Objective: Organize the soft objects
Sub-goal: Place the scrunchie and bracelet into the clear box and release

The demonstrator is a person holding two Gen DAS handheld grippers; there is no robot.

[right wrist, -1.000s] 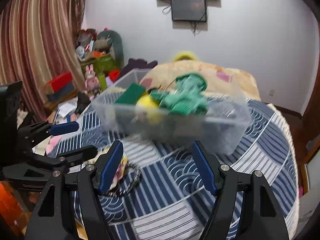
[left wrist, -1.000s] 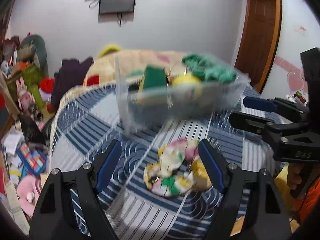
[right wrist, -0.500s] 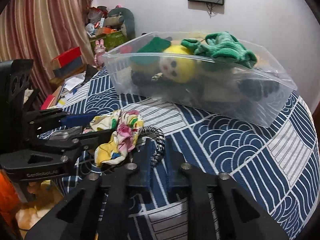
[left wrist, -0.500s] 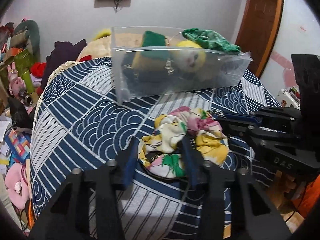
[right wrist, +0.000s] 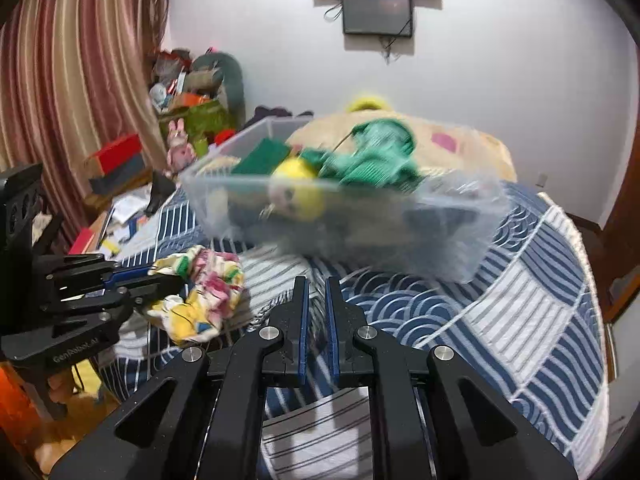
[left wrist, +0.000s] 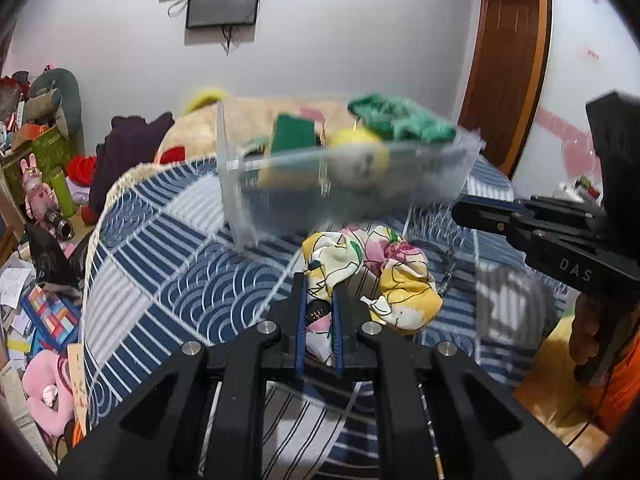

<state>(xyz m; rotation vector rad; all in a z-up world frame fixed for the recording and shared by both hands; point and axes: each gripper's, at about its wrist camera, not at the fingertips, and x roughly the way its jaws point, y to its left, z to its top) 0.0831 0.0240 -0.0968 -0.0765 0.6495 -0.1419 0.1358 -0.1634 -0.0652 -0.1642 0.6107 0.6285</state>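
Note:
A floral fabric scrunchie is pinched at its near edge by my left gripper, held over the blue patterned bedspread. It also shows in the right wrist view, hanging from the left gripper. Behind it stands a clear plastic bin holding a green cloth, a yellow plush ball and a green pad. My right gripper is shut, empty as far as I can see, in front of the bin. It enters the left wrist view from the right.
Toys, boxes and papers clutter the floor at the left. A large beige plush lies behind the bin. A wooden door stands at the right. The bedspread drops away at its edges.
My left gripper has closed on the scrunchie and lifted it a little. My right gripper stays shut and has risen. Both views tilted upward.

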